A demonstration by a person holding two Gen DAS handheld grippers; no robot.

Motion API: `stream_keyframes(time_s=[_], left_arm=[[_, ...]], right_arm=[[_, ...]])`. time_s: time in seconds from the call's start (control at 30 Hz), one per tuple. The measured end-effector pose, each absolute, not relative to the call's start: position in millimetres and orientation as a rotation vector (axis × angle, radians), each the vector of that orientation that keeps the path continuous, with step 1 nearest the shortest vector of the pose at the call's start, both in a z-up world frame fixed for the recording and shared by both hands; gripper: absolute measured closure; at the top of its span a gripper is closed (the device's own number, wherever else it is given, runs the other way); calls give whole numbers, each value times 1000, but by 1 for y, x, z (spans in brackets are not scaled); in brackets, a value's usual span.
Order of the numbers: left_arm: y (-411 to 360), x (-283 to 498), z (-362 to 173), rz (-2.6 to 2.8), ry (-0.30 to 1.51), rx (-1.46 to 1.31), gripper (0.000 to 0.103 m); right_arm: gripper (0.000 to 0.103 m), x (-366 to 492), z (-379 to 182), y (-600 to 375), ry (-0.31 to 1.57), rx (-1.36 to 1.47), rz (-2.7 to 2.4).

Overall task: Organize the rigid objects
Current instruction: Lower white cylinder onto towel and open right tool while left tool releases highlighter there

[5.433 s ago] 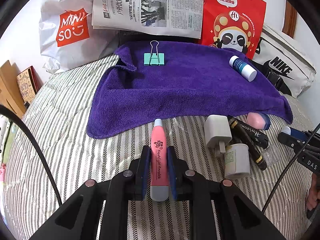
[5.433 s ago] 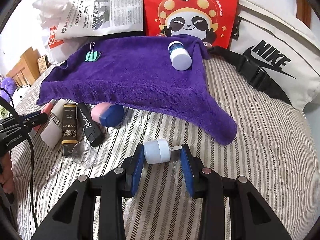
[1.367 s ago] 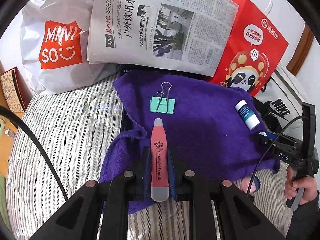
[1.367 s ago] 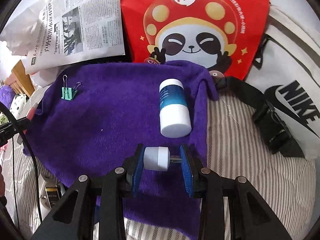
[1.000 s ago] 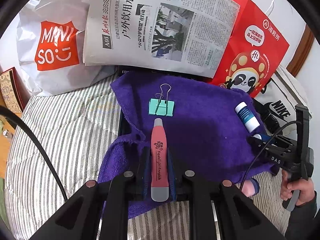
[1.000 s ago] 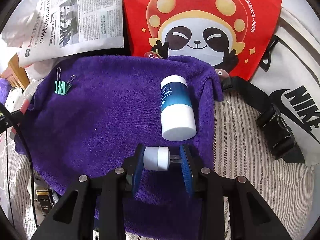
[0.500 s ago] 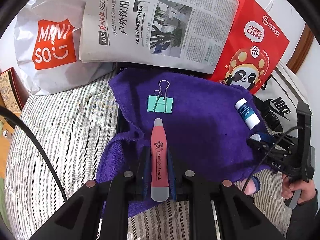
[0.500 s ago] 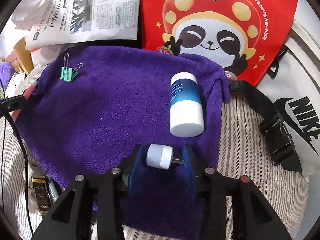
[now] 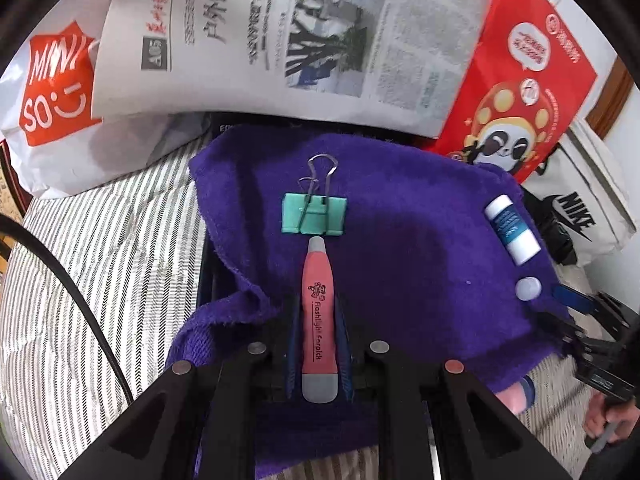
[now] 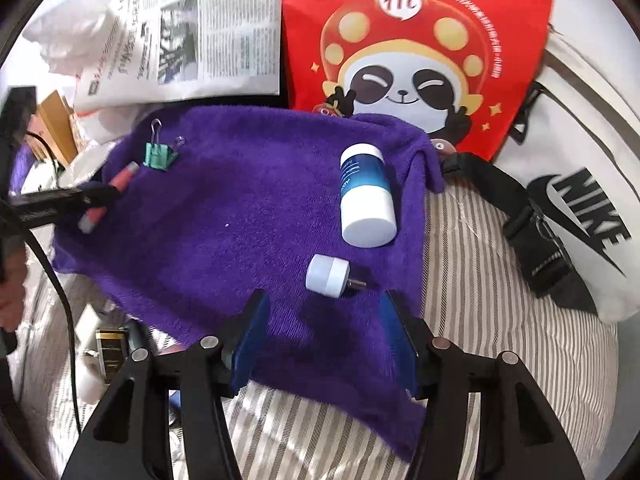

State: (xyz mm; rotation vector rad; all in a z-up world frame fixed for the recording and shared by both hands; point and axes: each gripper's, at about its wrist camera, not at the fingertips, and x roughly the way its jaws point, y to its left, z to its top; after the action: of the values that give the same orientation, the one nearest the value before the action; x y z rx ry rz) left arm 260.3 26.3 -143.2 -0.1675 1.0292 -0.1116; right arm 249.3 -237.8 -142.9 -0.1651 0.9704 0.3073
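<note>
My left gripper (image 9: pixel 318 320) is shut on a pink flashlight pen (image 9: pixel 318 300). It hovers over the purple towel (image 9: pixel 420 240), with the pen's grey tip just short of a green binder clip (image 9: pixel 314 218). My right gripper (image 10: pixel 325 304) has its jaws opening, and nothing is between them. A small white USB lamp (image 10: pixel 327 274) lies free on the towel (image 10: pixel 240 220) just ahead of its blue pads. A blue-and-white bottle (image 10: pixel 366 196) lies beyond the lamp. The right wrist view also shows the pen (image 10: pixel 124 174) beside the clip (image 10: pixel 159 156).
A newspaper (image 9: pixel 288 36), a MINISO bag (image 9: pixel 52 92), a red panda bag (image 10: pixel 412 52) and a white Nike bag (image 10: pixel 572 208) stand behind the towel. A black-and-gold box (image 10: pixel 110 354) and other small items lie on the striped bedding (image 10: pixel 480 360) at the towel's near left edge.
My right gripper's jaws spread and let go of the white lamp, which now rests on the towel. My left gripper moved forward with the pen toward the binder clip.
</note>
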Motion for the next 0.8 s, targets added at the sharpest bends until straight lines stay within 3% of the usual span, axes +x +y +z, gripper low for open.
stream_keyframes(time_s=[0.67, 0.73, 0.8], left_arm=[[-2, 274, -156, -22, 1070, -6, 85], [-3, 273, -156, -29, 1080, -11, 82], [-6, 275, -155, -55, 1090, -34, 70]], right_arm=[[45, 182, -113, -269, 922, 53, 294], [45, 177, -110, -270, 919, 62, 303], [45, 172, -108, -270, 915, 62, 307]])
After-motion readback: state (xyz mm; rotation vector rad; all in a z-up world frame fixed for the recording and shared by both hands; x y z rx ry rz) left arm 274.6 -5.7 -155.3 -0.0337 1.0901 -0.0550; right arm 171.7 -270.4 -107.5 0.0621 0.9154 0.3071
